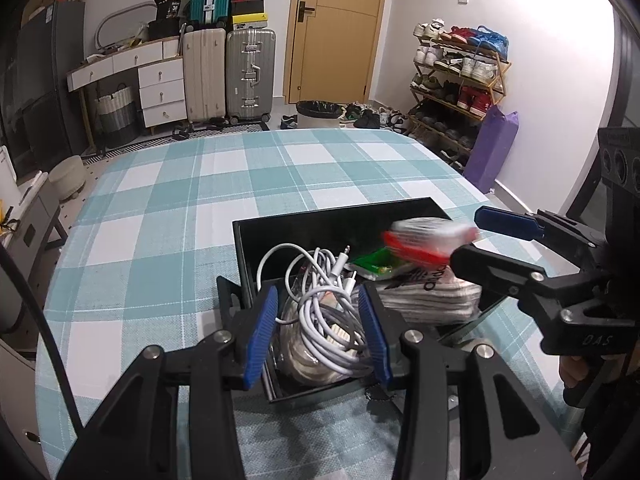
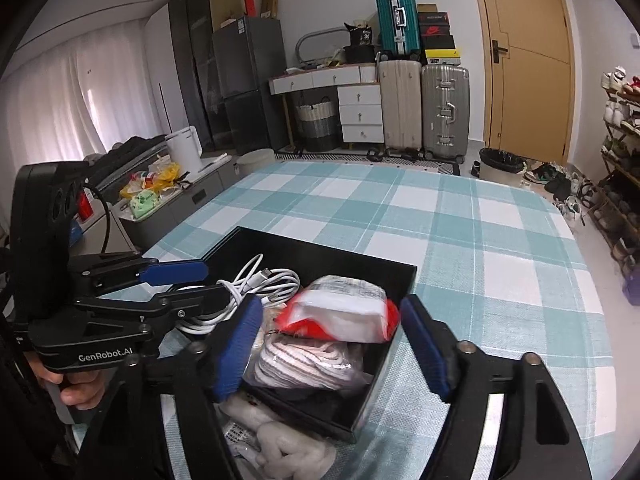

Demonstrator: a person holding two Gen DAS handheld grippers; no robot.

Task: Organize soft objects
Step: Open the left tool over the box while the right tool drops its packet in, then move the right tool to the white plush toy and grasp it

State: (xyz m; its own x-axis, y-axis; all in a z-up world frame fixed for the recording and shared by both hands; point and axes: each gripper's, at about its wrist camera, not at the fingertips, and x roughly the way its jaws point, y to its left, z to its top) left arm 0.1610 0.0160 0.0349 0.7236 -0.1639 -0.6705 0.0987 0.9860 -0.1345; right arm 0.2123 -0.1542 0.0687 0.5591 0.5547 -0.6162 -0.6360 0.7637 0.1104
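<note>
Left gripper (image 1: 318, 332) sits low over the near end of the black box (image 1: 244, 248), fingers spread wide, nothing pinched; the coiled white cable (image 1: 320, 316) lies between the blue pads (image 1: 260, 336) without clear contact. Right gripper (image 2: 328, 344) is also spread, pads either side of the red-and-white packet (image 2: 344, 314); packet is blurred, can't tell whether a pad touches it. In the left view the packet sits at the tip of the right gripper's lower finger.

Box contents: cable at the left end, striped folded cloth (image 2: 304, 368) under the packet, green packet (image 1: 372, 264) behind the cable. Pale soft item (image 2: 280, 444) lies outside the box on the checked tablecloth (image 2: 480, 240), right under the right gripper.

Obstructions: box walls around everything, each gripper near the other's path.

Room behind: suitcases (image 1: 228, 76), white drawers (image 1: 162, 92), wooden door (image 1: 336, 28), shoe rack (image 1: 460, 80), bin (image 1: 318, 114), purple bag (image 1: 492, 148).
</note>
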